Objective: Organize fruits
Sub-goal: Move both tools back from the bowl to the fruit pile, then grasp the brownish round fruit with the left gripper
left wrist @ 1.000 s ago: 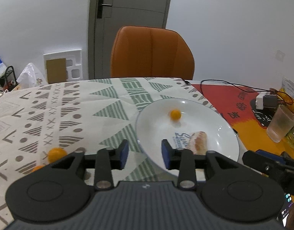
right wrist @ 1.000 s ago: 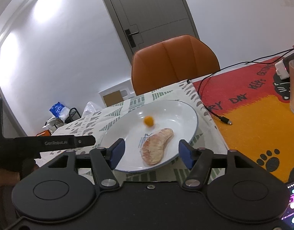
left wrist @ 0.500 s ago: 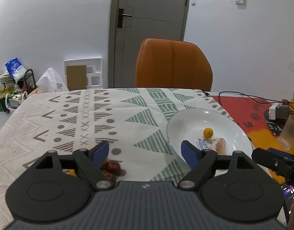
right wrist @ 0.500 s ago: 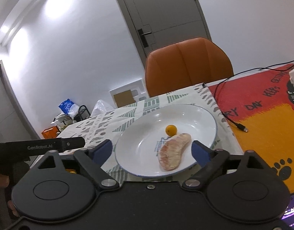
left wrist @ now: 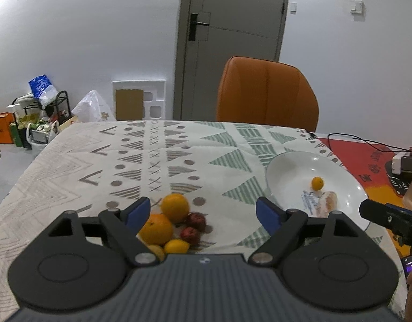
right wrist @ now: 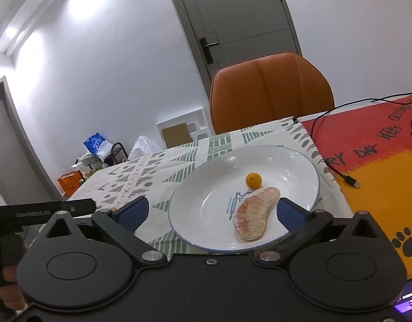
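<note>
While both jaws have just been opening, empty, loose fruits (left wrist: 176,222) entered view.

A patterned tablecloth (left wrist: 163,155) carries a white plate (left wrist: 289,171) and a fruit pile (left wrist: 171,222).

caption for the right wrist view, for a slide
Open right gripper facing a white plate holding a pomelo segment and kumquat.

Red mat (right wrist: 372,145) — "DAY", "KEEPS"; the plate's (right wrist: 300,161) print is unreadable.
</note>
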Available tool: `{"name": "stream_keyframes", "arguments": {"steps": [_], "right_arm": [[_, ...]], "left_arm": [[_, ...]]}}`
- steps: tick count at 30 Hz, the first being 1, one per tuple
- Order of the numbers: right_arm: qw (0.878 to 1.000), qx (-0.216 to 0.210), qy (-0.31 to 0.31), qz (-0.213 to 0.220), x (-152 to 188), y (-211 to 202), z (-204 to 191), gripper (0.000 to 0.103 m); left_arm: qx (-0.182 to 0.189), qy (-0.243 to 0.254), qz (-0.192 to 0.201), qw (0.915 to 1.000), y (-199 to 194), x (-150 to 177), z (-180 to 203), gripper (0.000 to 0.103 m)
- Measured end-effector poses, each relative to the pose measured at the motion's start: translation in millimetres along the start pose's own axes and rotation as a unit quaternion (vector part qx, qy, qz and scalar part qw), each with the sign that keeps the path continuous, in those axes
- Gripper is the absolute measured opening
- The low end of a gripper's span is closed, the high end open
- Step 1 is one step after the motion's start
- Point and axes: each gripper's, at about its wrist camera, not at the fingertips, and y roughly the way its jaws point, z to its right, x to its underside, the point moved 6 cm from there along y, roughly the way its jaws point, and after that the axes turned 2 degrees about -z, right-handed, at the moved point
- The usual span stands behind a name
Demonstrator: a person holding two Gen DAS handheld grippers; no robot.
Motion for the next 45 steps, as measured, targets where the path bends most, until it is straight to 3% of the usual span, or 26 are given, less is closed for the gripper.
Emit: {"name": "stream_keyframes", "arguments": {"steps": [10,20,32,41,45], "right_arm": [[0.999,-0.033,-0.031,-0.020,9,13,-24,0.103],[0.993,-0.094,-0.045,-0.050,20,25,-55,0.103],[0.990,-0.109,-0.057,-0.076,32,39,-75,0.103],[0.986,-0.121,-0.066,-0.097,42,50,-92,0.103],[0.983,-0.128,-0.078,-0.106,47,55,-102,0.102]], "left_arm": [[-0.031,-0.012,-0.011,0.9994,-10,19,-30,0.084],[-0.046,-0.024,-0.028,0.9982,-9,38,-51,0.082],[-0.043,-0.044,-0.043,0.9971,6,50,-70,0.053],[-0.019,-0.061,-0.057,0.9963,20,53,-77,0.033],[-0.005,-0.074,-0.057,0.9956,23,54,-81,0.032]]}}
